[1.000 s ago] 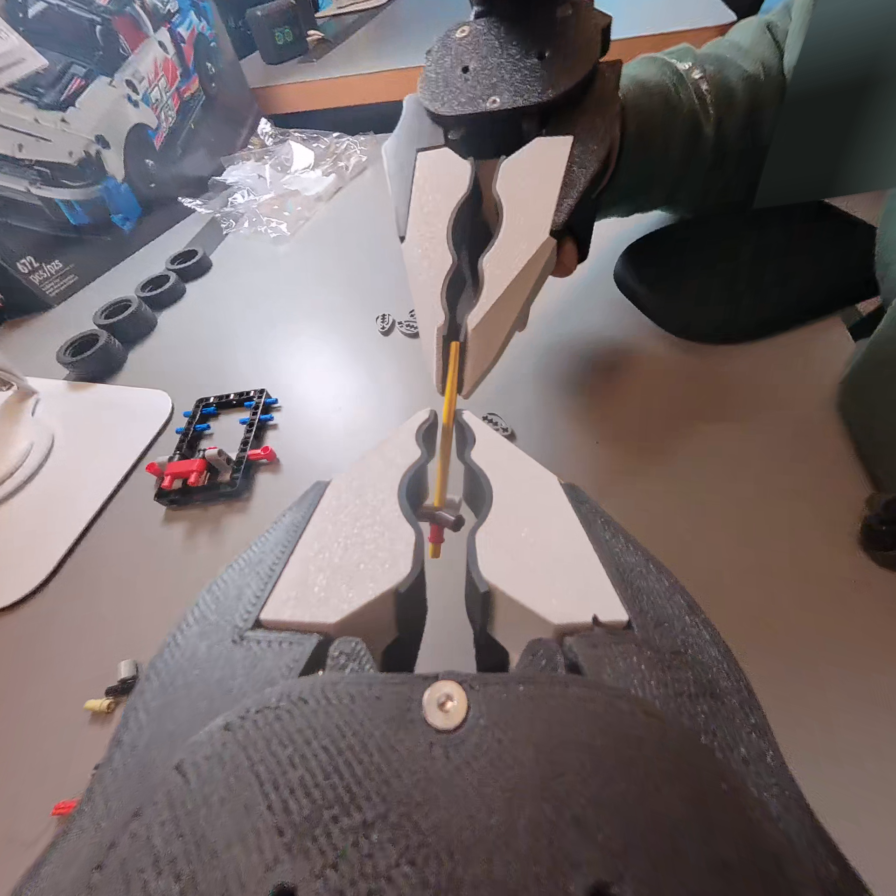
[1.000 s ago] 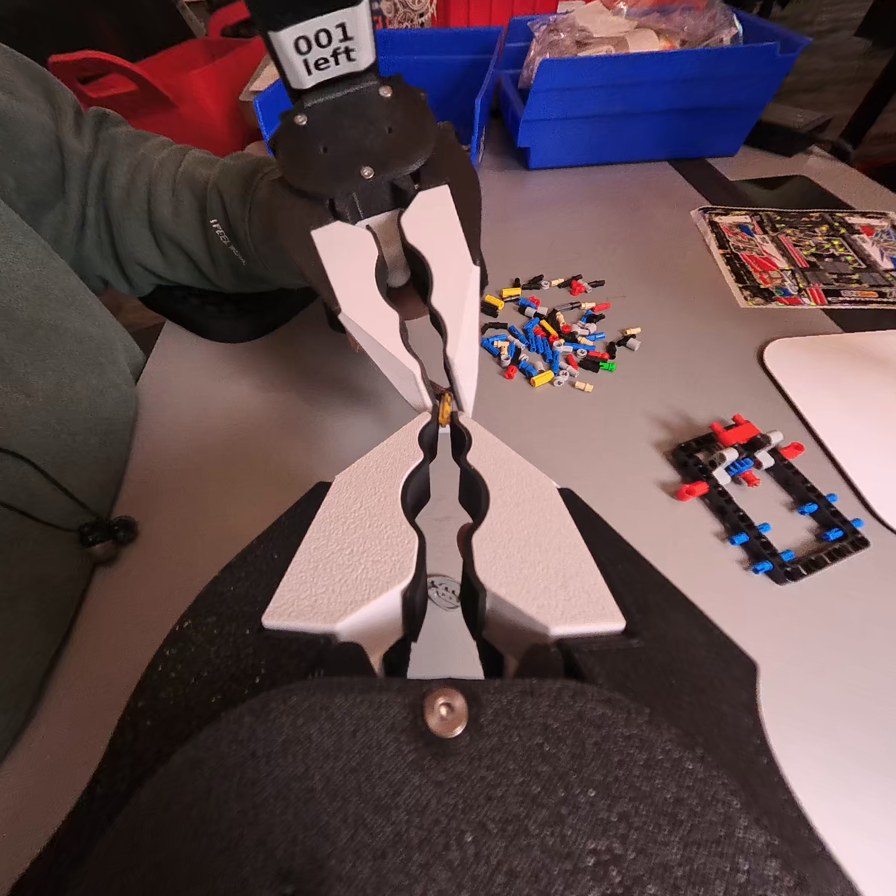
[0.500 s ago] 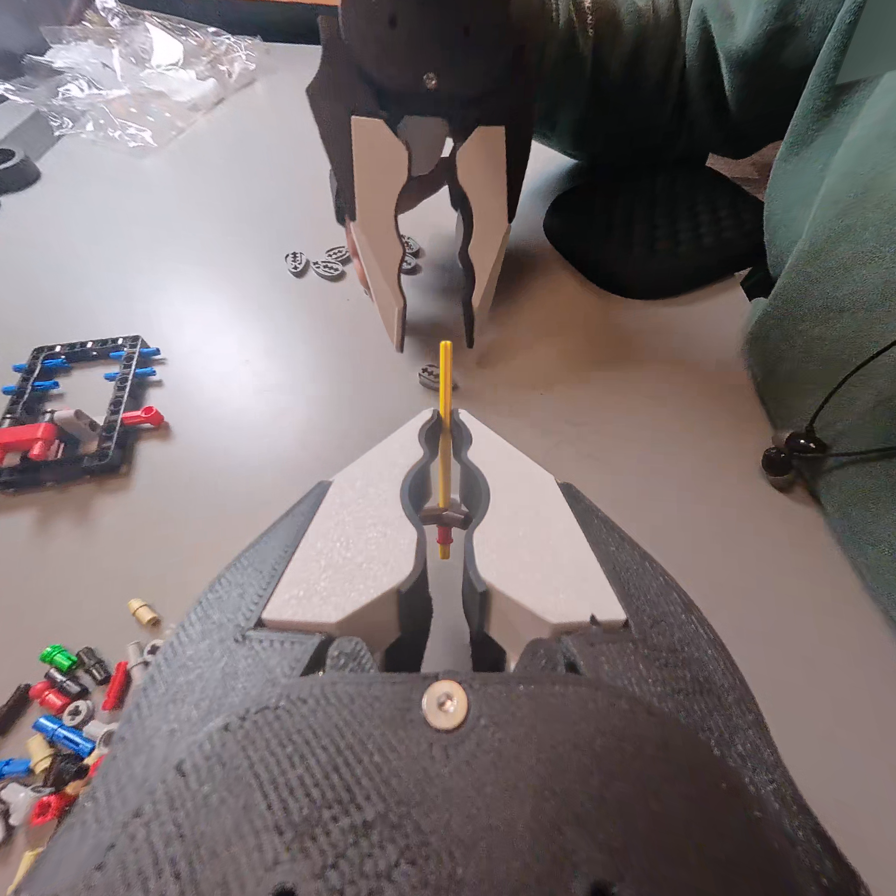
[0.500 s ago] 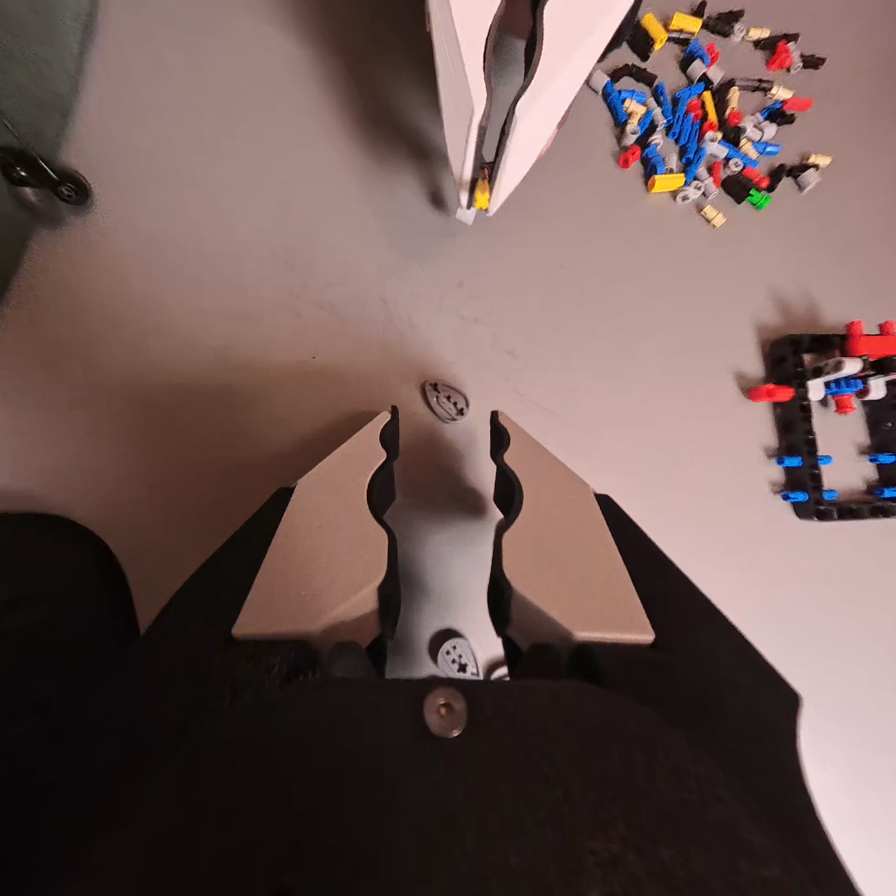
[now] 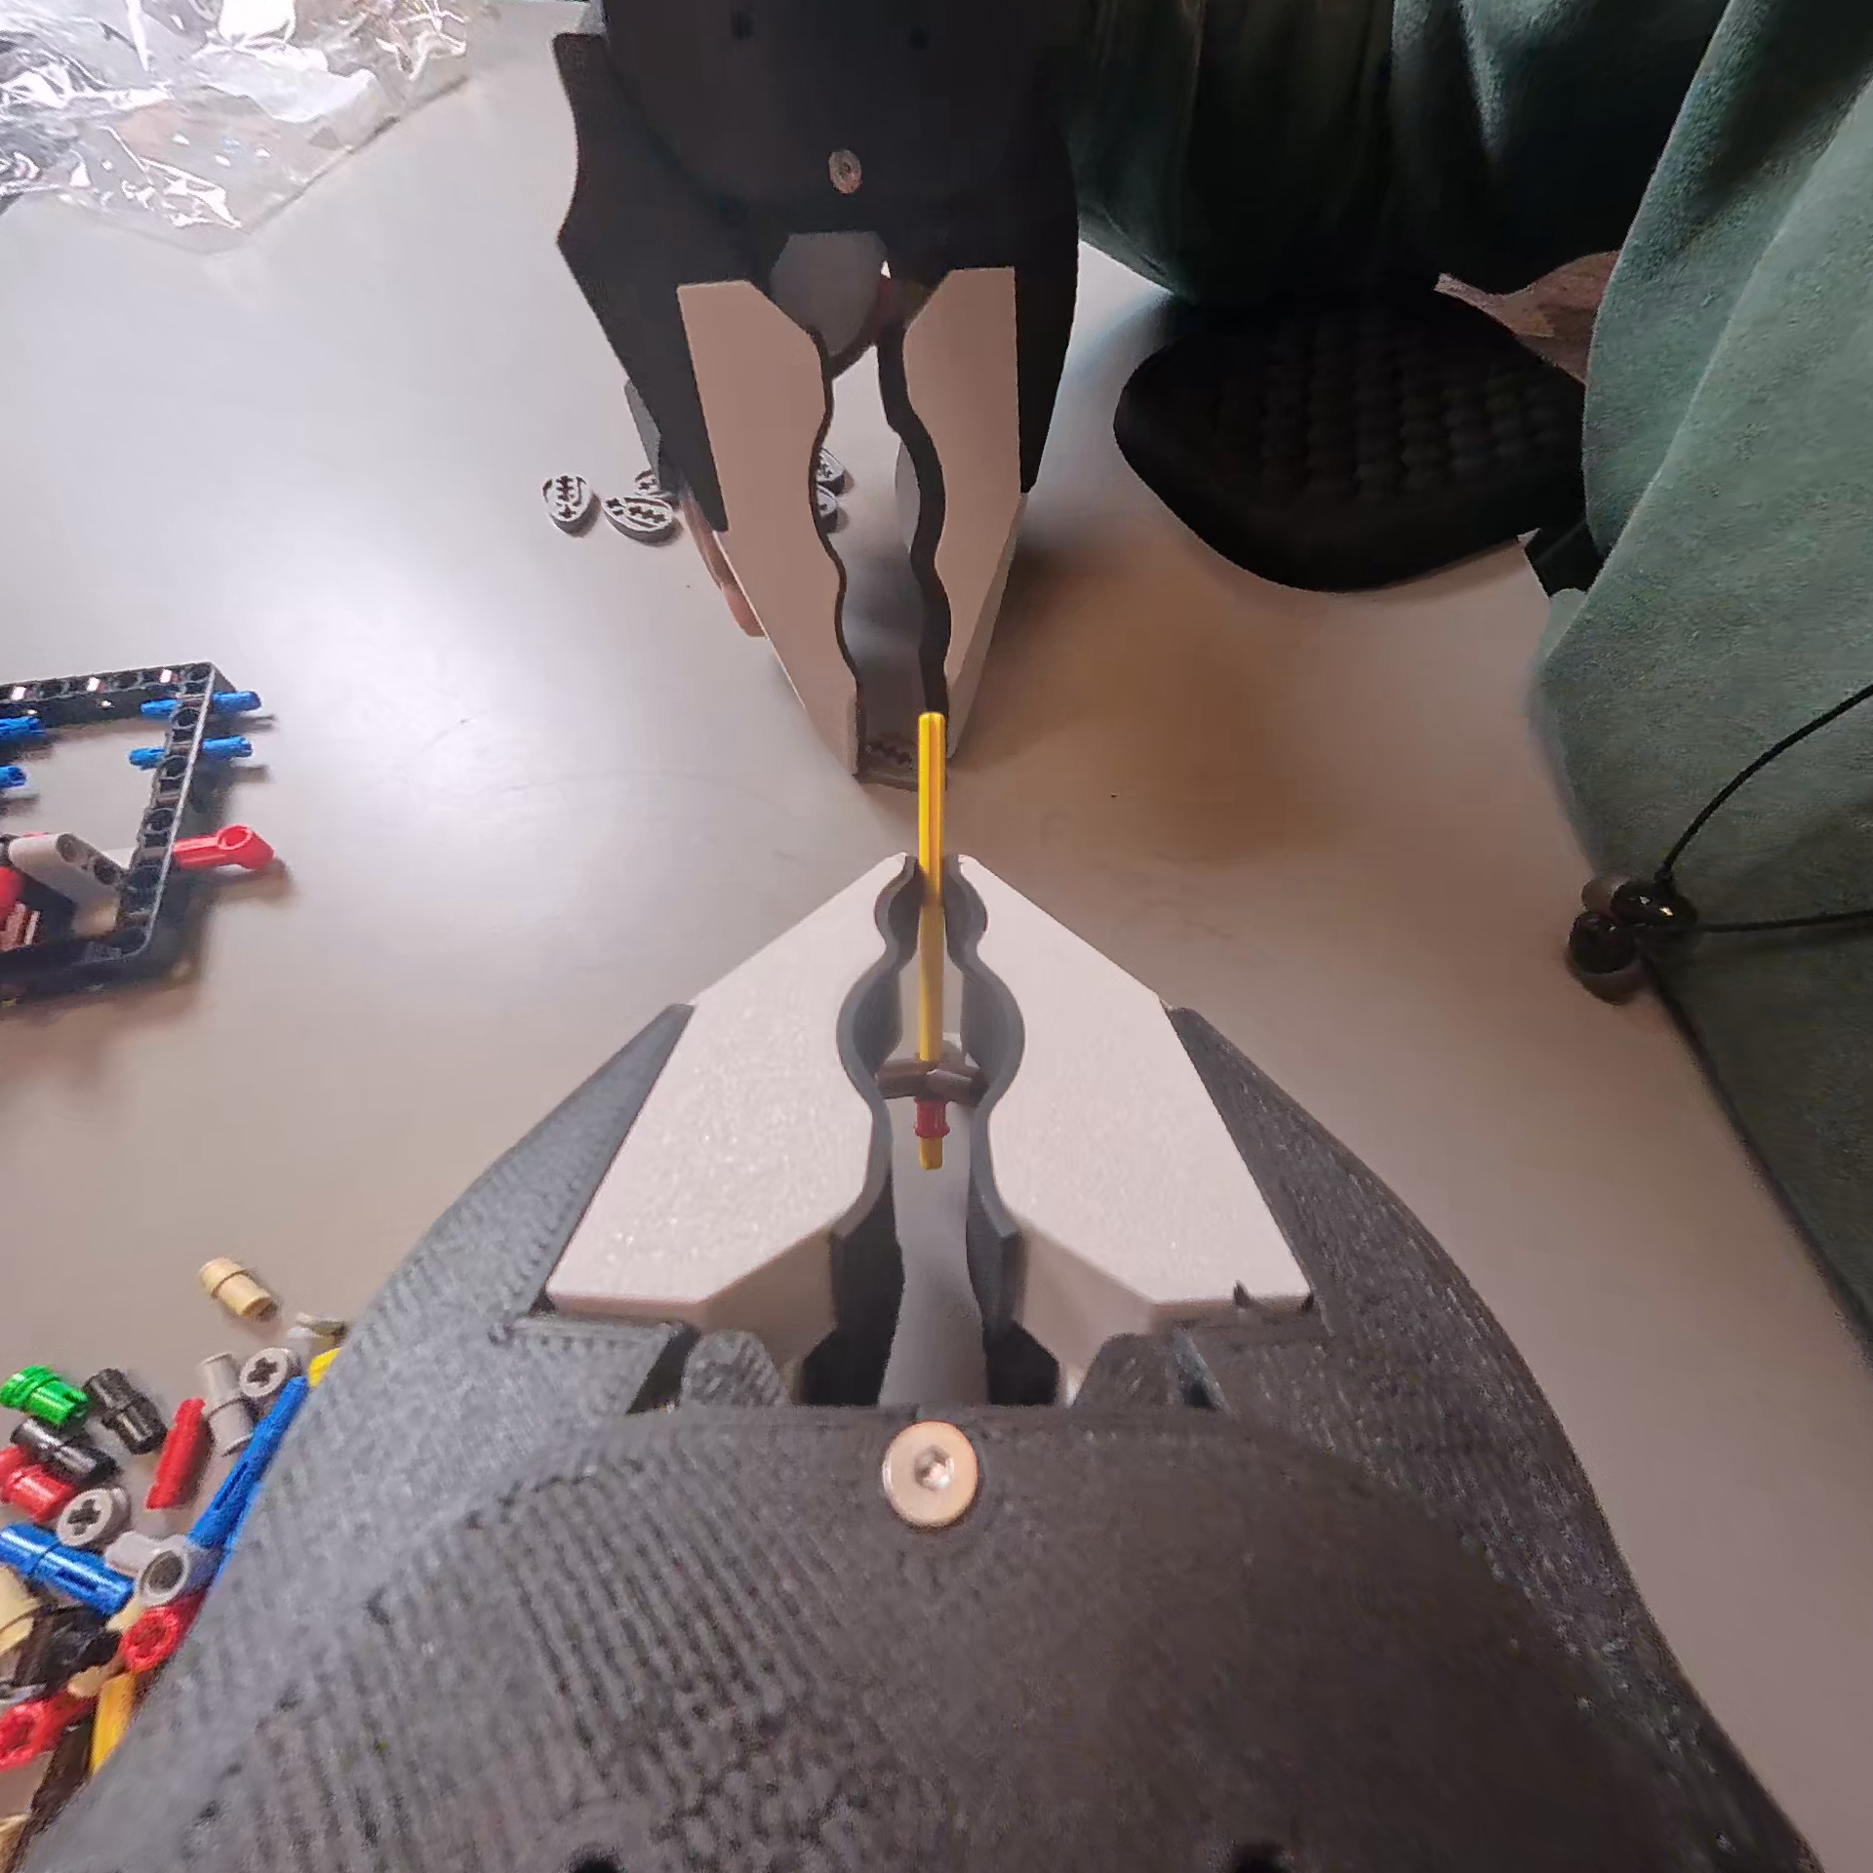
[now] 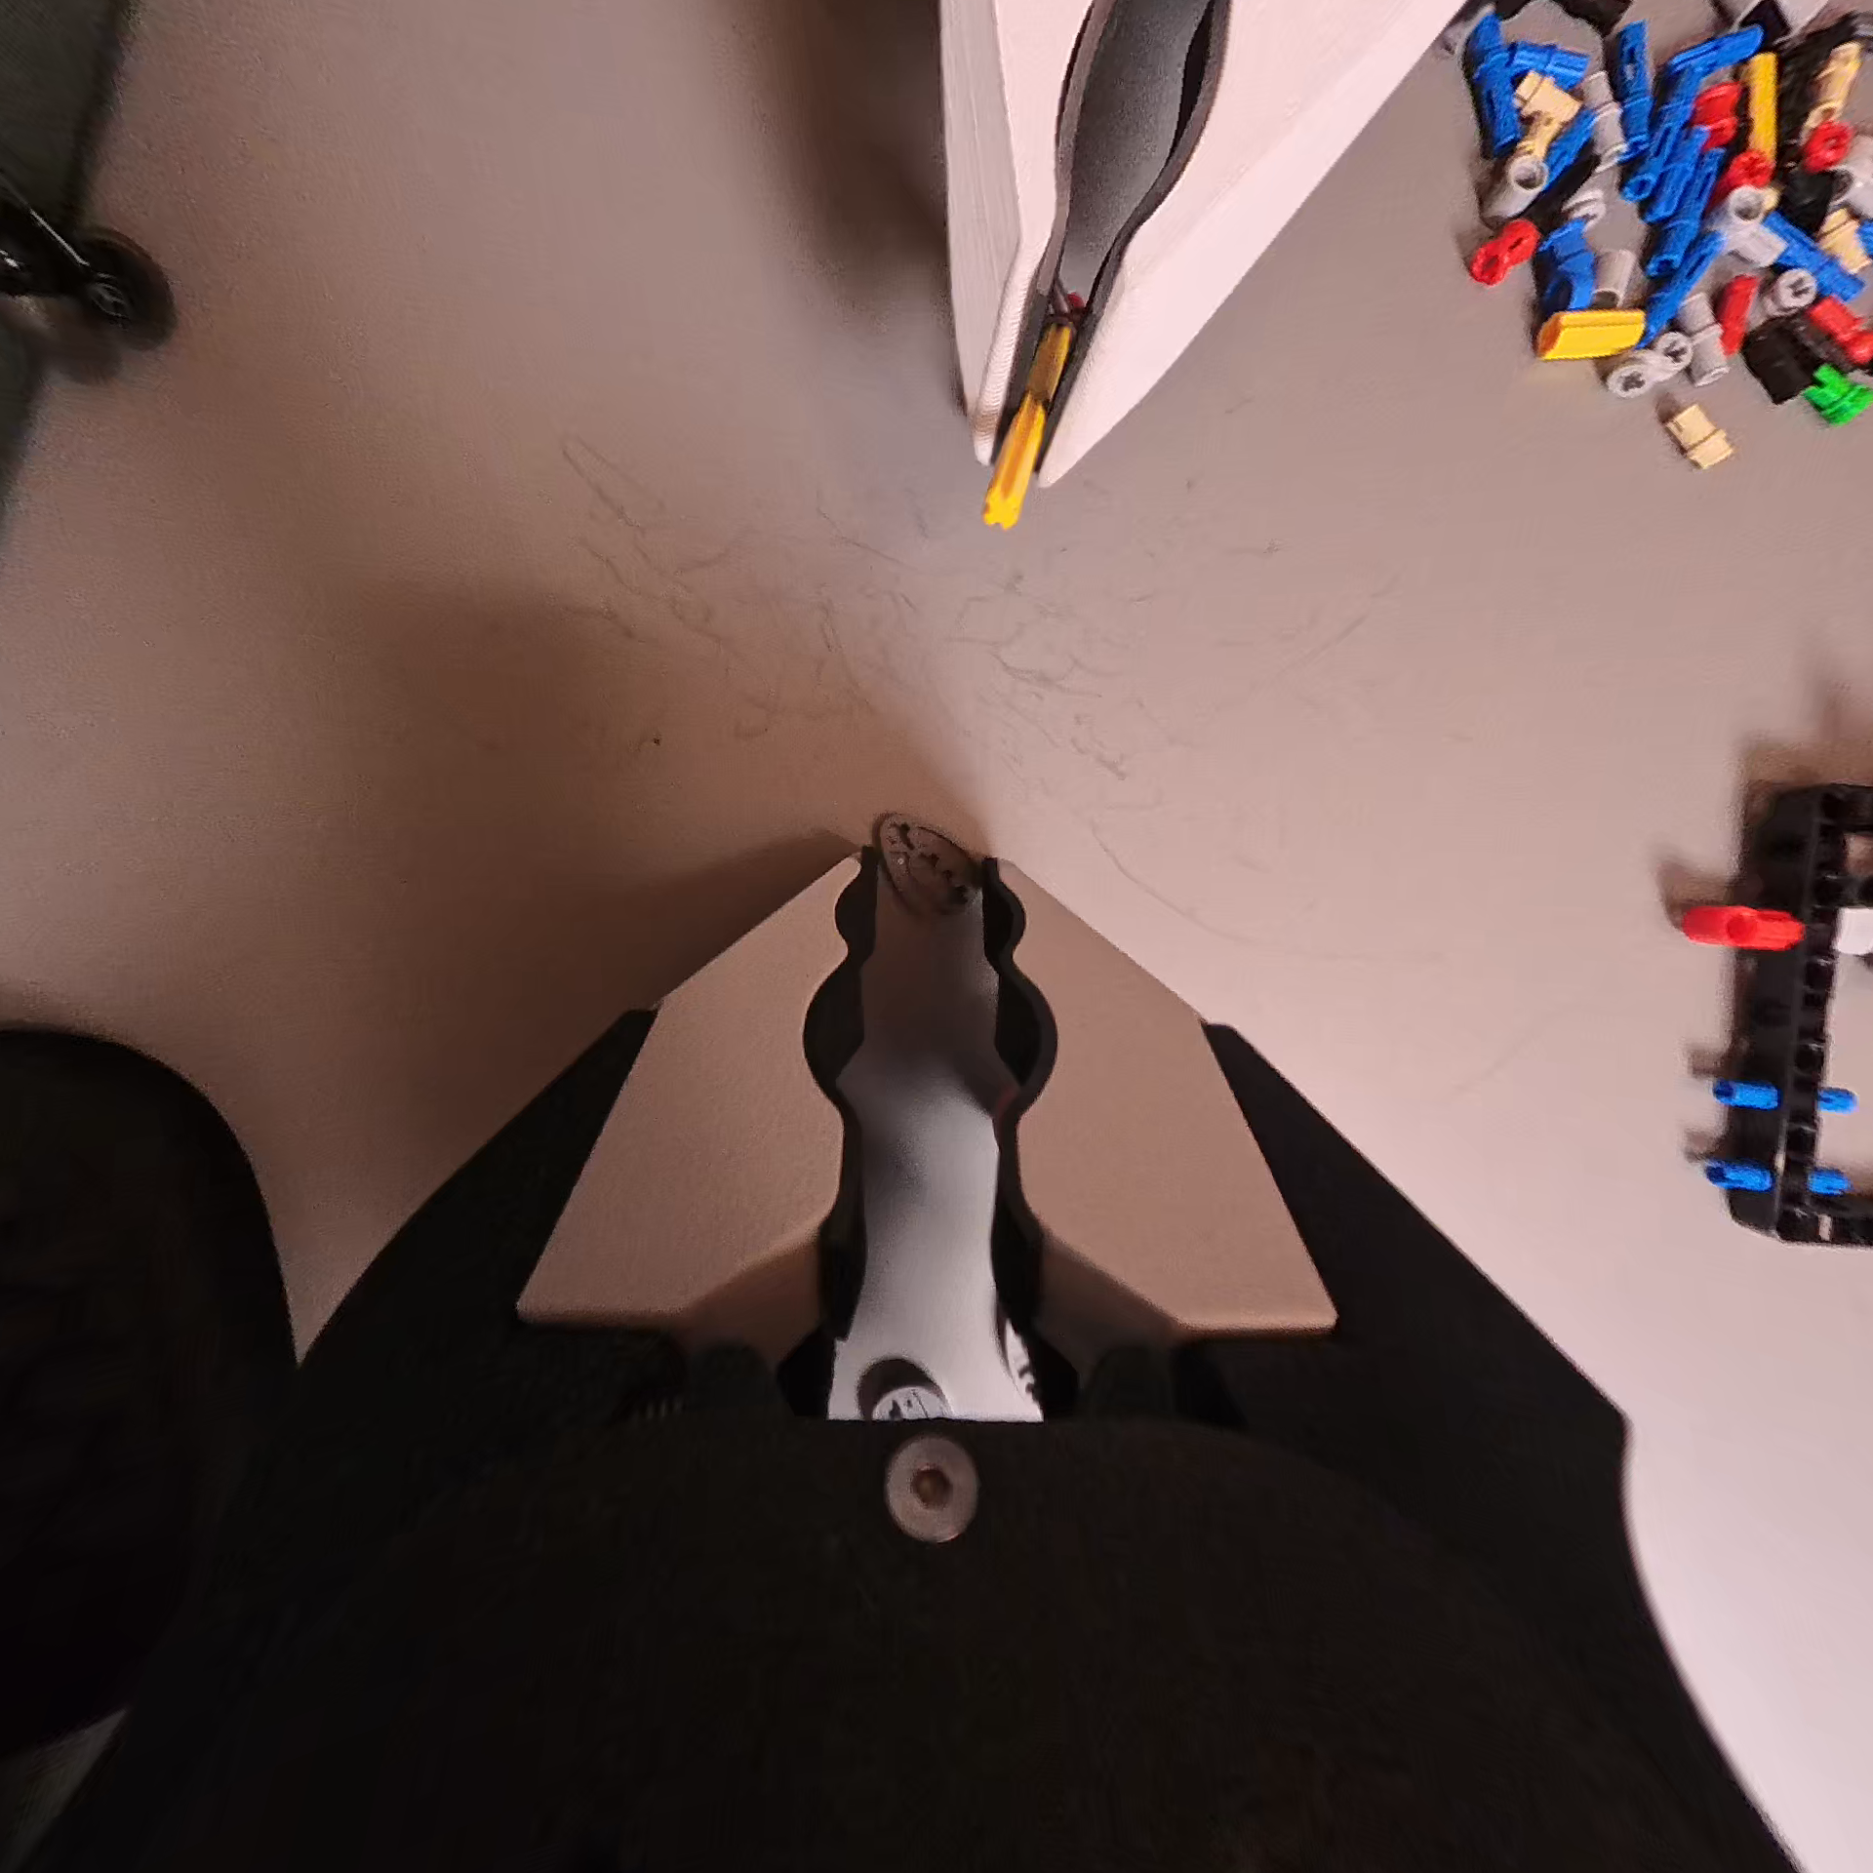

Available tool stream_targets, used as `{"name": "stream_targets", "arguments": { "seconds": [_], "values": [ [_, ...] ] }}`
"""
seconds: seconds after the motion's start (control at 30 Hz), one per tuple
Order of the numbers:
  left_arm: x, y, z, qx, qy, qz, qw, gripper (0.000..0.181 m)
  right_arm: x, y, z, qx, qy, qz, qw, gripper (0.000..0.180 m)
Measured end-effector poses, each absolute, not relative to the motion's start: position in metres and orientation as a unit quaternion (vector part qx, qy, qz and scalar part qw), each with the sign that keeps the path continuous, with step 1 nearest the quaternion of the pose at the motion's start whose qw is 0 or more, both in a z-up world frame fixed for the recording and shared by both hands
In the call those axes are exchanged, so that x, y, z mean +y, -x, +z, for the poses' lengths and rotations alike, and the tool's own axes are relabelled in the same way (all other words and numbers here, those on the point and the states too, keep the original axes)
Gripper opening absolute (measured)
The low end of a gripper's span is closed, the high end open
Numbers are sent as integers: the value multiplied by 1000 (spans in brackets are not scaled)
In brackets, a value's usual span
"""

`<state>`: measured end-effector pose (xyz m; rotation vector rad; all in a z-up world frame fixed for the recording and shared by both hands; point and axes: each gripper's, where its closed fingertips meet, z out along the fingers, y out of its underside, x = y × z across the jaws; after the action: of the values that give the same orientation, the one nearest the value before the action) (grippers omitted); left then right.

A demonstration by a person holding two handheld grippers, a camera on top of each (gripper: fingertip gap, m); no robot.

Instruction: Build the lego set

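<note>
My left gripper (image 5: 930, 874) is shut on a long yellow axle (image 5: 929, 801) that sticks out past its tips; a dark grey piece (image 5: 927, 1079) and a red bush (image 5: 929, 1120) sit on the axle between the jaws. My right gripper (image 6: 925, 862) points down at the grey table, its tips closed around a small grey oval piece (image 6: 927, 869) that lies on the table. In the left wrist view the right gripper (image 5: 905, 755) stands just beyond the axle's tip. In the right wrist view the left gripper (image 6: 1017, 468) and the axle (image 6: 1017, 461) are above.
A black frame with blue and red pins (image 5: 162, 811) lies at the left, also in the right wrist view (image 6: 1794, 1014). A pile of small coloured pieces (image 5: 91, 1500) (image 6: 1682, 203) is near it. More grey oval pieces (image 5: 608, 502), a plastic bag (image 5: 182, 91), a green sleeve (image 5: 1723, 507). The tips of one gripper are about 7 cm away from the tips of the other.
My right gripper let go of the axle, swung down to the table and closed around the grey oval piece. My left gripper keeps the axle and has moved closer.
</note>
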<state>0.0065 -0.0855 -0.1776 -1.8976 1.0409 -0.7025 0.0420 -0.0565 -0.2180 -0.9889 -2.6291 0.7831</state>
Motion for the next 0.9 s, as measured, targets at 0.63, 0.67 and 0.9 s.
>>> {"name": "stream_targets", "arguments": {
  "seconds": [0.63,0.67,0.9],
  "values": [
    [-97,-37,-127,268,707,-537,373,3,-71,-34,-101,-625,322,688,176,15],
    [-96,-38,-121,248,700,-561,367,3,-70,-33,-99,-614,323,701,169,15],
    [-83,-36,-119,131,683,-645,317,2,-64,-31,-97,-561,338,751,84,15]
  ]
}}
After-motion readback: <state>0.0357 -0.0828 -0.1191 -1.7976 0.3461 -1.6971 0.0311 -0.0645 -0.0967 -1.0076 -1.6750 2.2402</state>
